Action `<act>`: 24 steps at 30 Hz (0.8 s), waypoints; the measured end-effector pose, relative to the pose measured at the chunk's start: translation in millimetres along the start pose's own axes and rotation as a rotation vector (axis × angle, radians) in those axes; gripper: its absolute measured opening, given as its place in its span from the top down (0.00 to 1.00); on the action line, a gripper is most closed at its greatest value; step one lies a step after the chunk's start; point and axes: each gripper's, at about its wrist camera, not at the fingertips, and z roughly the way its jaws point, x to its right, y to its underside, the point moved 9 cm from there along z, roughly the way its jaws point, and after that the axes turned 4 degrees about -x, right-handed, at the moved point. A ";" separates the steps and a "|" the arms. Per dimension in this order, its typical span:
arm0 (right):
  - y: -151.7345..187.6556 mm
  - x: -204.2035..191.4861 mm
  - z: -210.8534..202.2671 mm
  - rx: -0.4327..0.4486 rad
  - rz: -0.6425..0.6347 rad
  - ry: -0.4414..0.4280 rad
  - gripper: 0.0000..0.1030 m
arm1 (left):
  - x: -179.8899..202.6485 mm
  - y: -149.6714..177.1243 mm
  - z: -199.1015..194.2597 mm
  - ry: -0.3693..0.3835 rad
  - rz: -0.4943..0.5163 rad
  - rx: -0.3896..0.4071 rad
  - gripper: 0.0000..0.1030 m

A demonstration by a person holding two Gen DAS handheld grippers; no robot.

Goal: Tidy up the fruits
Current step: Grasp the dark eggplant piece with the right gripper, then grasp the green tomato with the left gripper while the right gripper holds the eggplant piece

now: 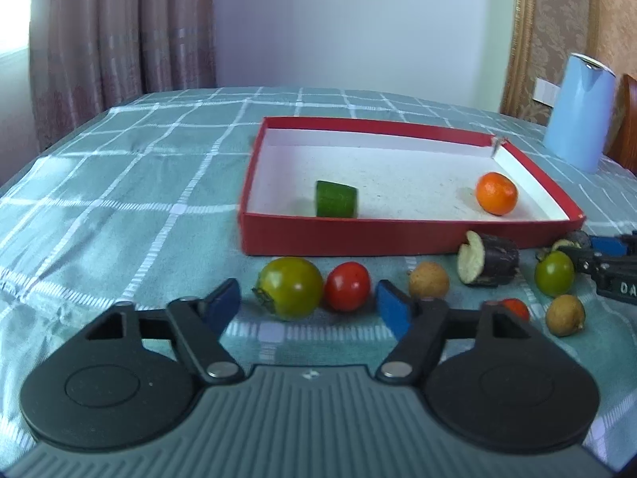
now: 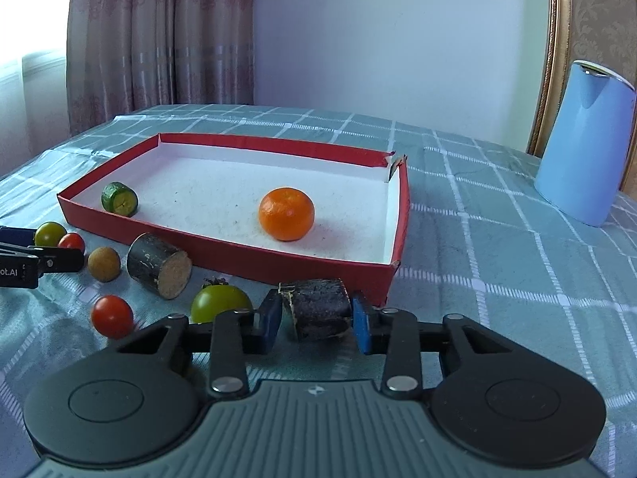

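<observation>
My left gripper [image 1: 308, 306] is open just in front of a green-yellow tomato [image 1: 290, 292] and a red tomato [image 1: 346, 286]. Both lie on the cloth side by side between its blue pads, which do not touch them. My right gripper [image 2: 316, 324] is shut on a short dark cylinder piece [image 2: 316, 310] lying on the cloth against the near corner of the red box [image 2: 239, 257]. Inside the box lie an orange [image 2: 286, 213] and a cucumber piece [image 2: 119, 198]. The orange [image 1: 497, 193] and the cucumber piece [image 1: 336, 199] also show in the left wrist view.
In front of the box lie a second dark cylinder piece [image 2: 159, 265], a longan [image 2: 103, 263], a red tomato [image 2: 112, 316] and a green tomato [image 2: 221, 302]. Another longan [image 1: 565, 314] lies at the right. A tall blue container [image 2: 581, 143] stands at the back right on the checked cloth.
</observation>
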 end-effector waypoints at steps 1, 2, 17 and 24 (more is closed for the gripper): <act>0.0 0.1 0.0 0.001 0.004 -0.001 0.66 | 2.0 0.0 0.3 0.005 0.011 -0.001 0.33; 0.1 0.4 -0.1 0.001 0.007 -0.002 0.66 | 3.6 -0.2 1.1 0.006 0.019 -0.005 0.33; 4.5 8.6 5.4 -0.034 0.058 -0.016 0.66 | -11.1 0.5 -12.7 -0.003 0.037 0.045 0.31; 5.7 7.0 5.1 -0.036 0.052 -0.012 0.66 | -20.4 0.1 -14.4 0.020 0.020 0.050 0.32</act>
